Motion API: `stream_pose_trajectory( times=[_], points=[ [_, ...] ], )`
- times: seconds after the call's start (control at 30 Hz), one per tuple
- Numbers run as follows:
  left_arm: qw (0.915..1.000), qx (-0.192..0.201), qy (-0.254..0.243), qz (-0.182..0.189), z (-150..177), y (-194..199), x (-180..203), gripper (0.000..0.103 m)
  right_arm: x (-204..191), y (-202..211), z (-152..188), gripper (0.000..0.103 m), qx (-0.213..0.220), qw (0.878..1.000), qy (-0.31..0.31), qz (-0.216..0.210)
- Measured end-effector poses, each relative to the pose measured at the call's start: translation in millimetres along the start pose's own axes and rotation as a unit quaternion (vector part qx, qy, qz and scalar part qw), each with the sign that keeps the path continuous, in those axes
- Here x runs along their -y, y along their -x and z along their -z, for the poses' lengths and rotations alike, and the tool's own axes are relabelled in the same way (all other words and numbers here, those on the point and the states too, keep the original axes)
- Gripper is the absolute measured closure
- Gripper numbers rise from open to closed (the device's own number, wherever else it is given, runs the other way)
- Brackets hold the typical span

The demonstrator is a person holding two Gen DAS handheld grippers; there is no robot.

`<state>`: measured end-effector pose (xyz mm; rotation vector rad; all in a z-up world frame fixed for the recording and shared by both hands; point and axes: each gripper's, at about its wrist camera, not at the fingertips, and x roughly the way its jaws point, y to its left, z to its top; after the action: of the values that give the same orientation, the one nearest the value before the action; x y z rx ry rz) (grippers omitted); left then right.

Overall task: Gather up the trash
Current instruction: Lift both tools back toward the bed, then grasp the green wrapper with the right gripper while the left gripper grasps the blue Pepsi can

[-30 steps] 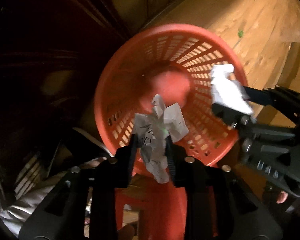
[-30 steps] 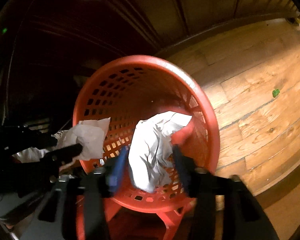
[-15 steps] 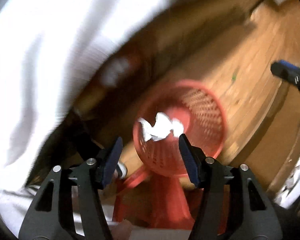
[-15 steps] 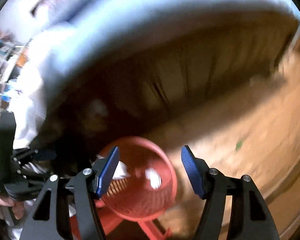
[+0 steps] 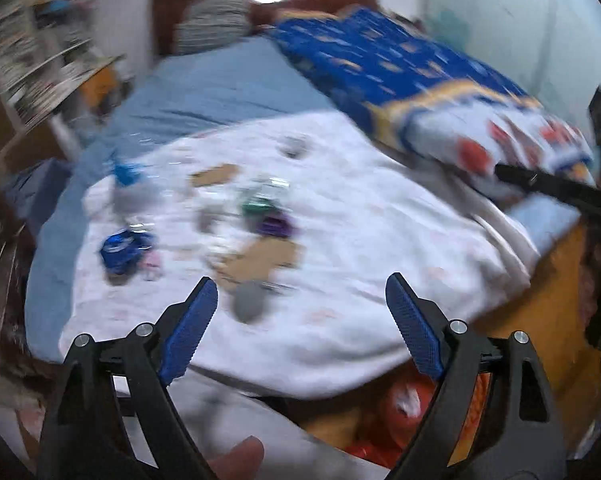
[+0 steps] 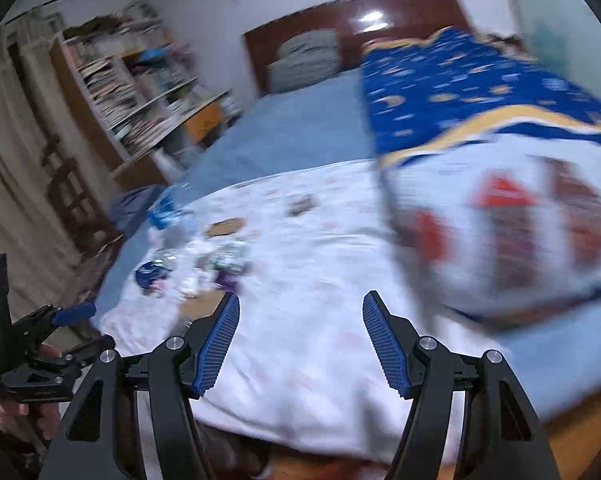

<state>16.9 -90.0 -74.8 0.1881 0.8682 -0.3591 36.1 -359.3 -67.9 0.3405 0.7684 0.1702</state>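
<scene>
Both grippers have swung up from the red basket, where each let go of a crumpled paper, and now face the bed. On the left, the left gripper has just been opening its jaws; they stand wide with nothing between them. On the right, the right gripper is also spread and empty.

The remaining trash lies on the white sheet, left of its middle: a blue wrapper, cardboard scraps, a green and purple wrapper and a grey lump, close together. Everything is blurred, so exact shapes are hard to tell.

Risks, as I judge them: the pieces sit so close that a wide grip could catch two or nudge one off the edge; flat cardboard on soft cloth may make the pads pinch the sheet instead; the two grippers could clash reaching for the same cluster.

Bookshelves fill the left wall, a blue sheet and dark headboard lie beyond, and a patterned blue blanket is heaped at right.
</scene>
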Motion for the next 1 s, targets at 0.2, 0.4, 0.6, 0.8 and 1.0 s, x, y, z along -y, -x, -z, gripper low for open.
stream_pose_trajectory(
  times=[0.2,0.4,0.6,0.8,1.0],
  points=[
    [0.9966,-0.018,0.08,-0.006,-8,-42,-76,0.017,-48,-146,-22,0.042,-0.058,0.996,-0.005,-0.073],
    [0.9927,0.009,0.118,-0.022,-5,-51,-126,0.017,-60,-245,-12,0.043,-0.1,0.991,-0.027,-0.084],
    [0.9864,0.025,0.159,-0.032,-4,-62,-164,0.017,-61,-296,-7,0.068,-0.142,0.984,-0.052,-0.093],
    [0.9836,0.01,0.173,-0.048,3,-79,-190,0.017,-61,-304,-5,0.088,-0.138,0.98,-0.068,-0.123],
    [0.9763,-0.014,0.208,-0.058,1,-103,-229,0.017,-52,-272,-20,0.089,-0.09,0.98,-0.092,-0.152]
  ],
)
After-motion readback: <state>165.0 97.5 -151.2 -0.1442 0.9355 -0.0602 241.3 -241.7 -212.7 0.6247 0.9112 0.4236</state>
